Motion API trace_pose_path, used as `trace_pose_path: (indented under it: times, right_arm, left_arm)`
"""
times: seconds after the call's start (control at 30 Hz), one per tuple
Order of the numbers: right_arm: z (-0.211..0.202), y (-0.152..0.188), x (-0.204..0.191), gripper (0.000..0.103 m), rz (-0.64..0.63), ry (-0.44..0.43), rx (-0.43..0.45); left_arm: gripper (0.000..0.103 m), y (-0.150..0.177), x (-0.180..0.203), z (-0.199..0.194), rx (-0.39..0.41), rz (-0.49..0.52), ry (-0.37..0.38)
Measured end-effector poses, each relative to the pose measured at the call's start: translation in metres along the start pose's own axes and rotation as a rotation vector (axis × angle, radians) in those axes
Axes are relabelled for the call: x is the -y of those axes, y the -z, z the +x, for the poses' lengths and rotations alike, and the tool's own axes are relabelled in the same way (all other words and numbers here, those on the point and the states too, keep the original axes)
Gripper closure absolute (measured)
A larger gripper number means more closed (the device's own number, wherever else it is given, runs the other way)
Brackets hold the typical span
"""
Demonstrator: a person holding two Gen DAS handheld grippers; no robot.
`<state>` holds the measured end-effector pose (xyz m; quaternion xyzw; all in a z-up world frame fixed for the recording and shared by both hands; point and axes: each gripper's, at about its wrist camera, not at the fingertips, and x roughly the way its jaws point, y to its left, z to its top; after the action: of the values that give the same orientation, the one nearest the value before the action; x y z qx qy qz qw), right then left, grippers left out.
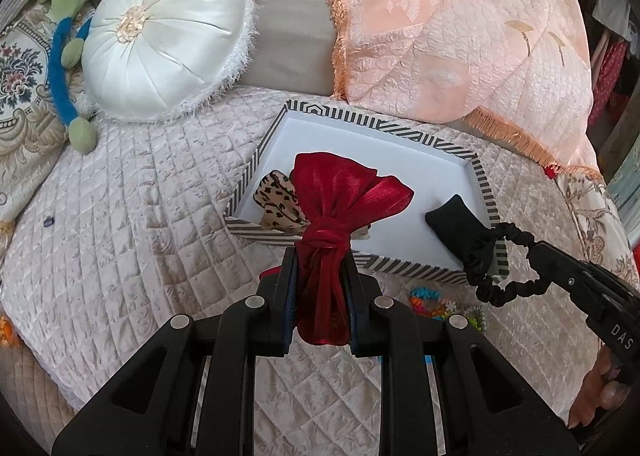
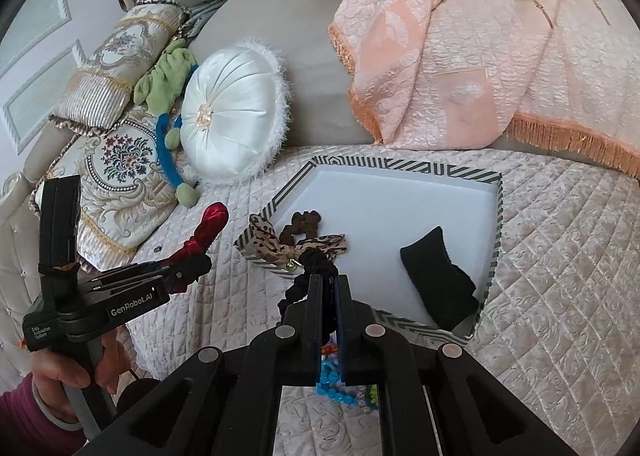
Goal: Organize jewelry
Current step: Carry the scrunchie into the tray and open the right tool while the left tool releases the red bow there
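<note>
A: Any readable text?

B: Left gripper (image 2: 200, 262), seen from the right wrist view: "GenRobot.AI" in white along the side of its black body. Small white label lower on the same body, near the handle; looks like "Data Acquisition System", too small to be sure.

A: Other view?

B: Right gripper (image 1: 534, 250), seen from the left wrist view: white letters "DAS" on its black body. Nothing else legible.

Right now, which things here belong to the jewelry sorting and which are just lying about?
Job: red scrunchie, black scrunchie, striped tray, leopard bow, black pouch, colored beads.
Lying about: white cushion, peach throw, green toy.
</note>
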<state>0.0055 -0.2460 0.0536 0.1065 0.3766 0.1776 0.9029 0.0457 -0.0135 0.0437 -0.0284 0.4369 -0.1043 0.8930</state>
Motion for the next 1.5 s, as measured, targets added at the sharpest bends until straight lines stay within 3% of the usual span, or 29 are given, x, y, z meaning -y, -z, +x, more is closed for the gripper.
trace_pose_path:
  times: [0.8, 1.1, 1.5]
  right_arm:
    - [0.061, -0.035, 0.038, 0.098, 0.006, 0.051, -0.057]
    - [0.094, -0.056, 0.063, 0.098, 0.061, 0.048, -0.084]
    - [0.146, -0.056, 0.093, 0.098, 0.095, 0.118, -0.173]
  left_arm:
    - [0.085, -0.059, 0.020, 0.069, -0.030, 0.037, -0.036]
    - [0.085, -0.087, 0.028, 0.111, -0.084, 0.031, -0.013]
    - [0.085, -0.087, 0.030, 0.167, -0.155, 0.022, -0.065]
